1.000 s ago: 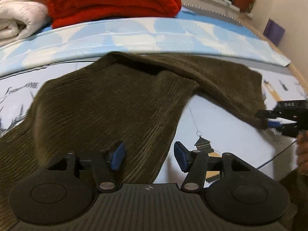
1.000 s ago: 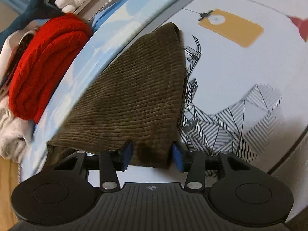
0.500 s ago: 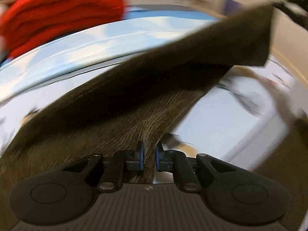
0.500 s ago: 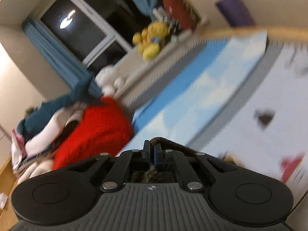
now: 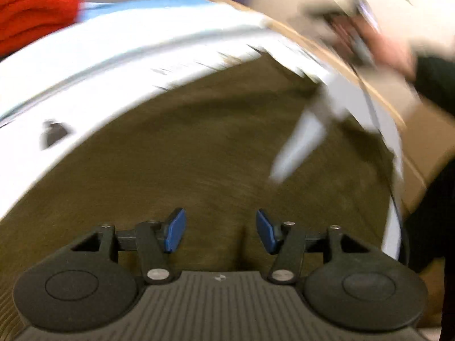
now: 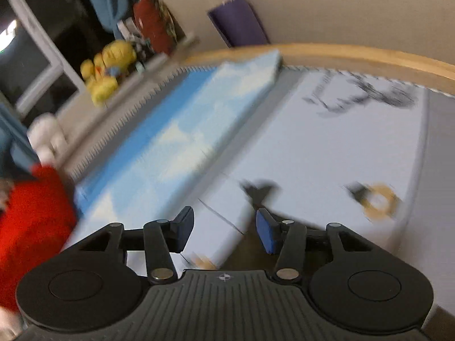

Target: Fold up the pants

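Note:
The olive-brown corduroy pants lie spread on the bed, filling the middle of the blurred left wrist view. My left gripper is open and empty just above the cloth. My right gripper is open and empty above the printed sheet; a brown sliver of the pants shows below its right finger. The right gripper and its hand appear as a blur in the left wrist view, at the upper right.
A folded red blanket lies at the back left and also shows in the right wrist view. A blue cloud-print pad runs along the bed. The wooden bed edge, yellow plush toys and a window stand behind.
Both grippers were shut on the pants half a second ago and lifted a leg over. Now both are open, the cloth lies flat, and both views have swung.

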A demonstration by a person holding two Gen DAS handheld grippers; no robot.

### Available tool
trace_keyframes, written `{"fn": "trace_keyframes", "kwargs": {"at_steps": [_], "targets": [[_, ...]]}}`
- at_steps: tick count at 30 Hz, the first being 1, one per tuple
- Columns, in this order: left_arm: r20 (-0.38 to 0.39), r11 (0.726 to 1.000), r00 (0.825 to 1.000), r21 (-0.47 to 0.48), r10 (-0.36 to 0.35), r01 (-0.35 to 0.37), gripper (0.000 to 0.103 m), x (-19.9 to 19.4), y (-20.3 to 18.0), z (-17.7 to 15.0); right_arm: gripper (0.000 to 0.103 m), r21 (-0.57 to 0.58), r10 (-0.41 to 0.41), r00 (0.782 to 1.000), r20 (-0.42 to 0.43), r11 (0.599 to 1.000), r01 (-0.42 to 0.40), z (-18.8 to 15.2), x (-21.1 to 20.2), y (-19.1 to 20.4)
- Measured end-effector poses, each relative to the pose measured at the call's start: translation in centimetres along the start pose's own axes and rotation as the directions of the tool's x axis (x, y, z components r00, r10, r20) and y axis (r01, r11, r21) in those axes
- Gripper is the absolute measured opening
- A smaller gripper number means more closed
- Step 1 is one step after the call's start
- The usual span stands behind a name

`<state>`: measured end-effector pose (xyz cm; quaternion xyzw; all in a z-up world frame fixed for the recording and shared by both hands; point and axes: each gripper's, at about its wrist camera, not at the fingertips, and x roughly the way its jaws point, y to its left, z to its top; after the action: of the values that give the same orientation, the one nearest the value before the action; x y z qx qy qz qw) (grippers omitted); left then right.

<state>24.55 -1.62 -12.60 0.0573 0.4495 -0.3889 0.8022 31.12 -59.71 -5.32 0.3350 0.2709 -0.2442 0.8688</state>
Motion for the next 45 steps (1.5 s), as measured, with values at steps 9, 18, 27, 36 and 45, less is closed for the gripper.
{"fn": "trace_keyframes", "kwargs": {"at_steps": [9, 18, 27, 36, 45], "targets": [[-0.049, 0.708, 0.82, -0.478, 0.57, -0.521, 0.076, -9.7, 13.6, -4.3, 0.051, 0.095, -0.18, 0.95, -0.254, 0.973, 0.21, -9.5, -0.3, -7.8], [-0.305, 0.414, 0.727, -0.66, 0.615, -0.627, 0.085, -14.0, 22.3, -11.9, 0.023, 0.005, -0.279, 0.948, -0.152, 0.959, 0.283, -10.6, 1.2, -7.2], [-0.105, 0.485, 0.684, -0.628, 0.722, -0.608, 0.047, -13.8, 22.7, -11.6, 0.001, 0.002, -0.298, 0.954, 0.04, 0.955, 0.298, -9.5, -2.7, -5.7], [-0.146, 0.373, 0.612, -0.676, 0.777, -0.636, 0.067, -16.1, 21.2, -9.8, 0.015, 0.058, -0.344, 0.917, -0.204, 0.93, 0.362, -8.5, -3.3, -10.4], [-0.156, 0.401, 0.757, -0.771, 0.635, -0.495, 0.069, -22.3, 13.1, -10.5, 0.043, 0.17, -0.206, 0.968, -0.146, 0.958, 0.229, -6.4, -12.9, -19.0]]}}
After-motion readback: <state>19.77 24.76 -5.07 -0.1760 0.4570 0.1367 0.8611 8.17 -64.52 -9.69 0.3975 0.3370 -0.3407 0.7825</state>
